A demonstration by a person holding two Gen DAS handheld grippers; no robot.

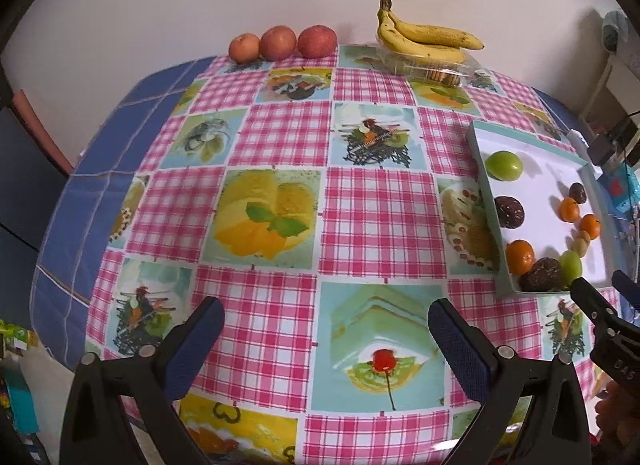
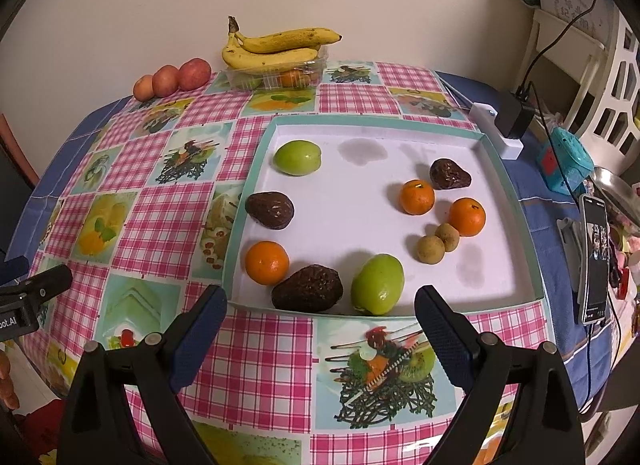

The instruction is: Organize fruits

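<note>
My right gripper (image 2: 320, 305) hovers with fingers spread apart and empty at the bottom of its frame, just short of the white tray (image 2: 504, 169) of fruit filling the centre. My left gripper (image 1: 326, 319) is likewise apart over bare tablecloth (image 1: 280, 137); its view pushes the tray to the right edge. Only the right view shows the phone (image 2: 595, 261) at far right

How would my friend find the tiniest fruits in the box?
Look at the shallow white tray on the checked tablecloth. On its right side, beside an orange, sit two small round tan-brown fruits touching each other. They are far smaller and duller than everything else in the tray.
</note>
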